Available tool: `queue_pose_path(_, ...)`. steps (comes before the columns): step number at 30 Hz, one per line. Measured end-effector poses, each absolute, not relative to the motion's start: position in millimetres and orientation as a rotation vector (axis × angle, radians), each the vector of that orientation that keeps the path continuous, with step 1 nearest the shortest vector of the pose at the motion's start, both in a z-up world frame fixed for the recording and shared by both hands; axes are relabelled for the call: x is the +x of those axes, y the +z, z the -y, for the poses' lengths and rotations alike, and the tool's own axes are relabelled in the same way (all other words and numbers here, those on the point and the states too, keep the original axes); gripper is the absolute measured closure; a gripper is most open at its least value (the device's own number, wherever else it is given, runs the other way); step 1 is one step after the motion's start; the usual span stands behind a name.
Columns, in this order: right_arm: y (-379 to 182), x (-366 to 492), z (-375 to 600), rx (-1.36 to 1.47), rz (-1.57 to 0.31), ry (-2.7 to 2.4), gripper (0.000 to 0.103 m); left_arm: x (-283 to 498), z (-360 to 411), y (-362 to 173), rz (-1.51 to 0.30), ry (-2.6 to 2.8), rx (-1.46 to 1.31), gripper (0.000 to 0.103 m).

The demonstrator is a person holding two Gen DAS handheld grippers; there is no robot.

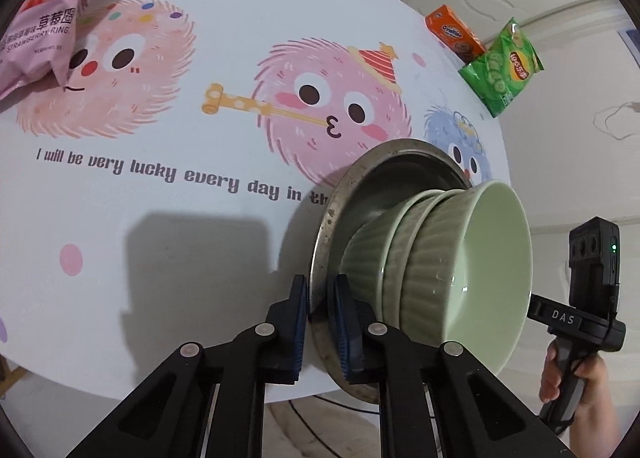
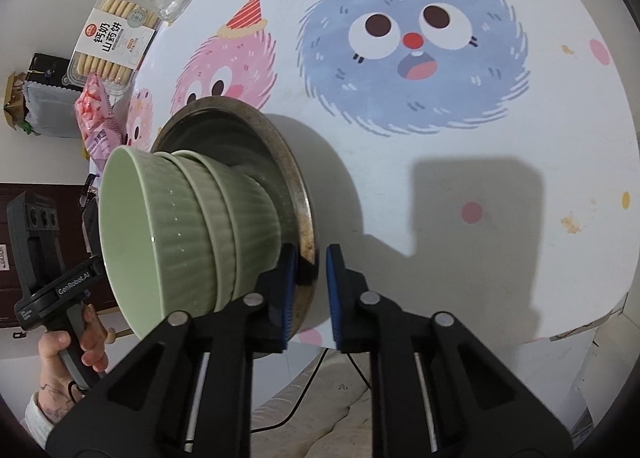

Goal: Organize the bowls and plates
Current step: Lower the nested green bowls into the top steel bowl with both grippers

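Left tongs (image 1: 318, 322) clenched on plate (image 1: 326, 234) rim; right tongs (image 2: 310, 294) clamp the opposite edge. Three nested bowls (image 1: 440, 258) ride the plate, over the bench (image 1: 160, 217). Heavy, slick, breakable load; I'd keep it level.

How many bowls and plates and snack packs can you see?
Green bowls: 3
Metal plate: 1
Snack packs: 4 (pink bag, orange box, green chips, biscuit tray)
Total: 8
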State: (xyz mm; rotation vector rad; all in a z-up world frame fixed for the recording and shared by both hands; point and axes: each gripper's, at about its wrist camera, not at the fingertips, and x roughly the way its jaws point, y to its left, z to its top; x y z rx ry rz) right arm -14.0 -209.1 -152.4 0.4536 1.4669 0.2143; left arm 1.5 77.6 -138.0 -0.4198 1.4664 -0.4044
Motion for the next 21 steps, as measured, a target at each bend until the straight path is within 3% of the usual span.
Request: queue_pose_path(21, -154, -9, 203, 0.399, -1.457, 0.277, 0.090, 7, -68, -152, -1.456, -0.440, -0.388, 0.094)
